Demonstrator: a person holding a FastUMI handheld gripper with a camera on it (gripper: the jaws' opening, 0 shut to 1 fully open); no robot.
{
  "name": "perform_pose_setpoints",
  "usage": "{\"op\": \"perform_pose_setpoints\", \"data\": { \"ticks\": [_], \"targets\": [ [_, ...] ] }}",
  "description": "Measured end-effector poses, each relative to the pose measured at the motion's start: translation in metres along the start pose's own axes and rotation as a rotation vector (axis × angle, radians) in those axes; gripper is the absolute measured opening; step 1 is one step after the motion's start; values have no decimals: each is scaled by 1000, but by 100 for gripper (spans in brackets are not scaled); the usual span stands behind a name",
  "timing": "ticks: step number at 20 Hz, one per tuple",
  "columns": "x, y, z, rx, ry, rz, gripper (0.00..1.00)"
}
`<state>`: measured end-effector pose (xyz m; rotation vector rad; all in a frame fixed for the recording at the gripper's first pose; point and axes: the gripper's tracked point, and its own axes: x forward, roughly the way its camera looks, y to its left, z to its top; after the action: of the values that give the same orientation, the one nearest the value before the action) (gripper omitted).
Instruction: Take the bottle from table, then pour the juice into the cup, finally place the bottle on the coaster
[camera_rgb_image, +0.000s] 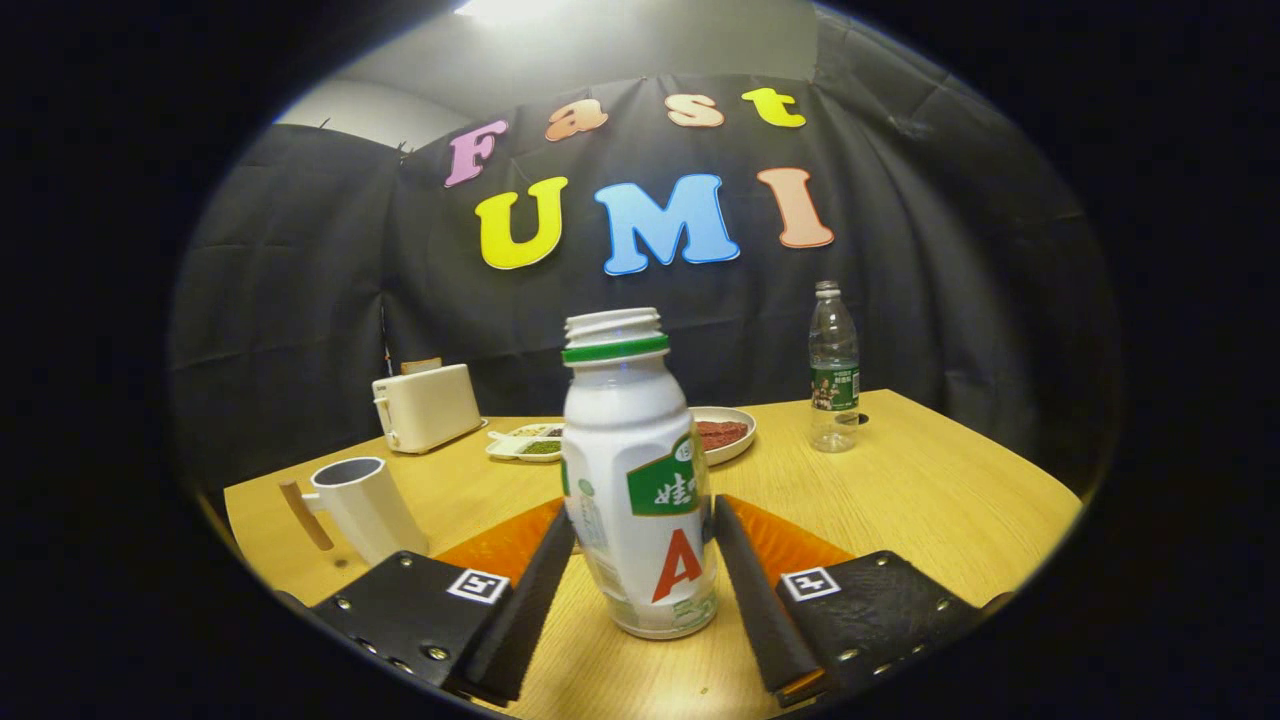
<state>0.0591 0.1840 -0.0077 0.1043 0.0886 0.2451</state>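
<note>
The gripper (640, 580) has its two fingers (525, 600) closed in on the bottle (640, 480), one pad against each side of its lower body, so it is held between them. The bottle is white with a green collar, uncapped, upright, and its base sits at or just above the wooden table (920, 490); which of the two cannot be told. An orange coaster (780, 540) lies flat directly behind the bottle, spreading past both fingers.

Off to the left, near the table's front left edge, stands a white cup (365, 505) with a wooden handle, well apart from the bottle with bare wood between. Beyond it, toward the back left edge, is a white toaster (428, 405). Behind the bottle lie a small divided tray (525, 443) and a plate (725, 432) of something reddish. A clear water bottle (833, 368) stands near the far edge, right of the plate. The right half of the table is open up to its edge.
</note>
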Motion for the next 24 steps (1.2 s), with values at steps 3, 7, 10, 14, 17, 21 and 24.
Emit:
{"op": "perform_pose_setpoints", "data": {
  "ticks": [3,7,10,14,17,21,24],
  "targets": [
    [4,0,0,-38,7,-22,78],
    [2,5,2,-108,22,-25,74],
    [2,10,5,-187,24,-41,74],
    [1,23,18,-340,10,-72,74],
    [1,42,35,-485,-25,-81,74],
    [3,66,53,-670,-79,-92,74],
    [8,84,63,-791,-109,-95,74]
  ]
}}
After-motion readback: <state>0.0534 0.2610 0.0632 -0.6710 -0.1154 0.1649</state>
